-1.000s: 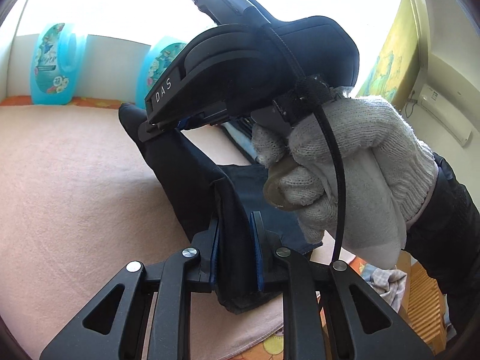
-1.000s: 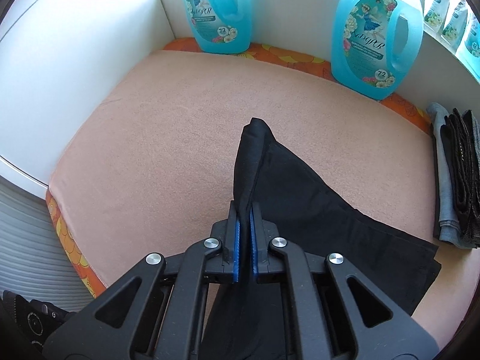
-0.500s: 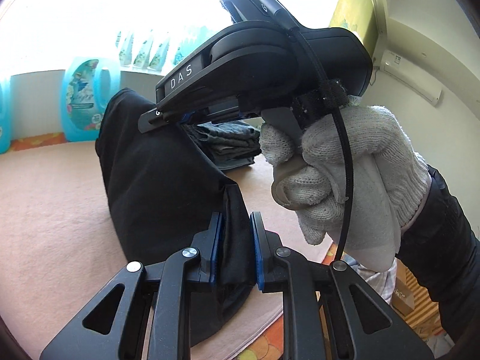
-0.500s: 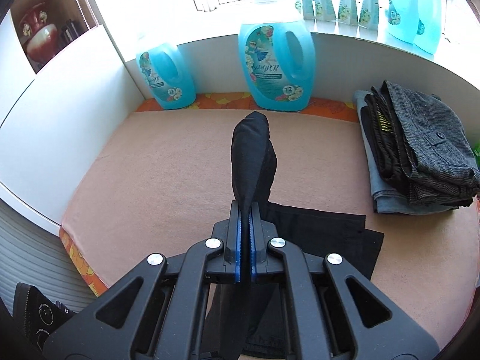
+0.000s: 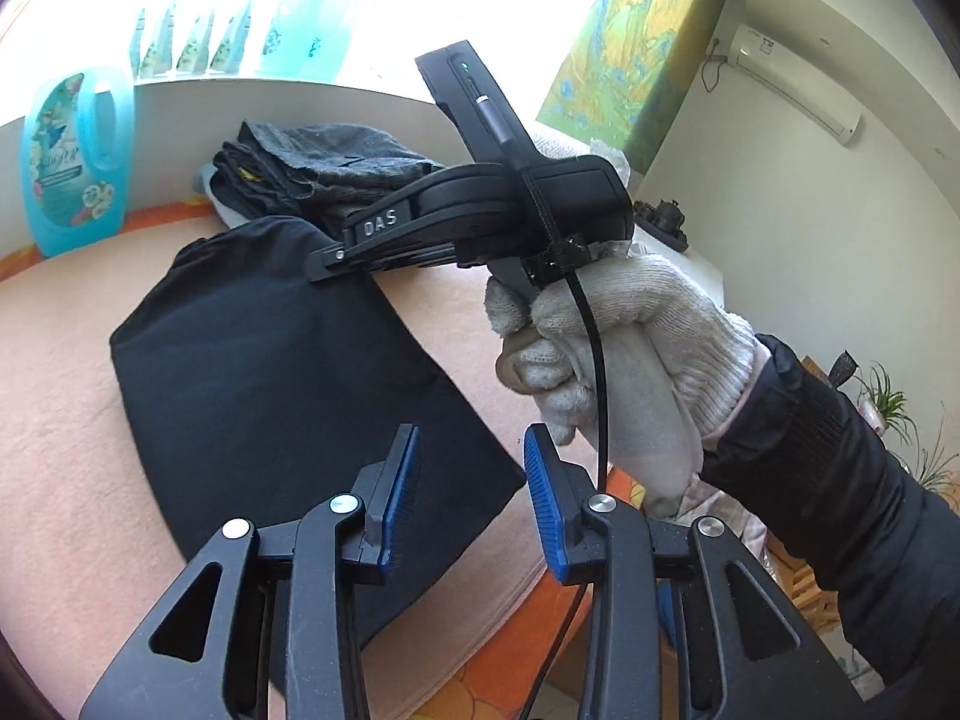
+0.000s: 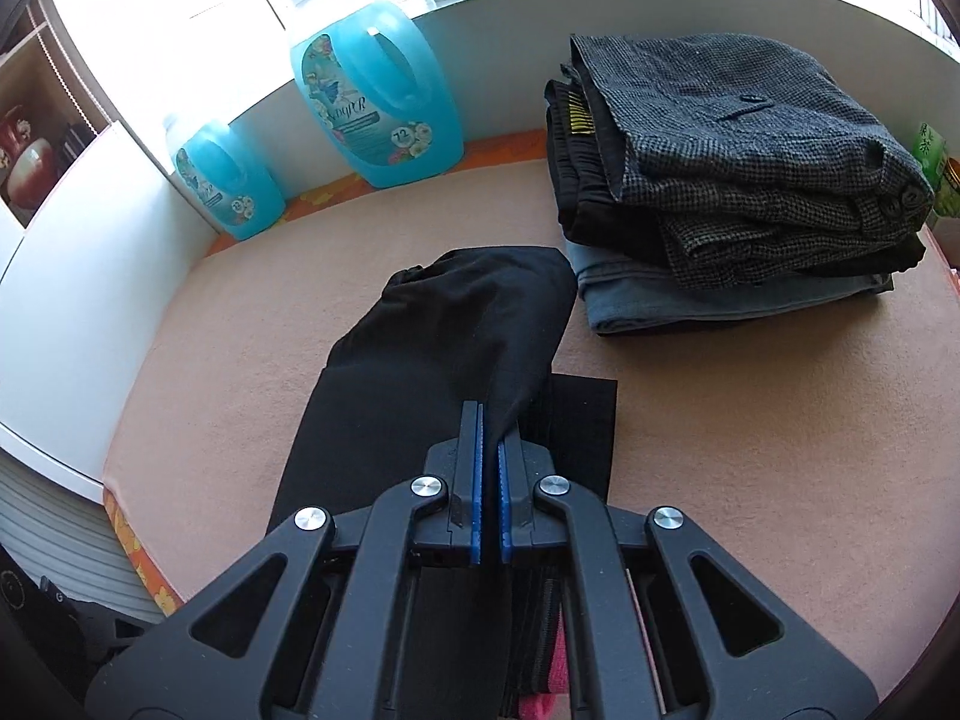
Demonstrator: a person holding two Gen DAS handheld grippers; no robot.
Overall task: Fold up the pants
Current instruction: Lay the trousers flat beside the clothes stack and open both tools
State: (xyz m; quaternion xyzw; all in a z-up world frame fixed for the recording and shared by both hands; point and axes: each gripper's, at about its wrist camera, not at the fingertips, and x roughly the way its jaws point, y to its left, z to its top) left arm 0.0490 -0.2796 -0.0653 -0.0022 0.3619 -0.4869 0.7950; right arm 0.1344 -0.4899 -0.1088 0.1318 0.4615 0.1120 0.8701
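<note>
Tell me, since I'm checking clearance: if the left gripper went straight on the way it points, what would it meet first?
Most likely the black pants lying folded on the pink mat. The left gripper has just been opening, nothing between its pads, and it tilts down at that cloth. Depth is hard to judge.

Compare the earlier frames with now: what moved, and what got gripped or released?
The left gripper has just opened, releasing the black fabric pants. The right gripper, staying clamped on them, swung the fold over toward the stack of folded clothes. The pink mat and blue detergent jugs stayed put.
</note>
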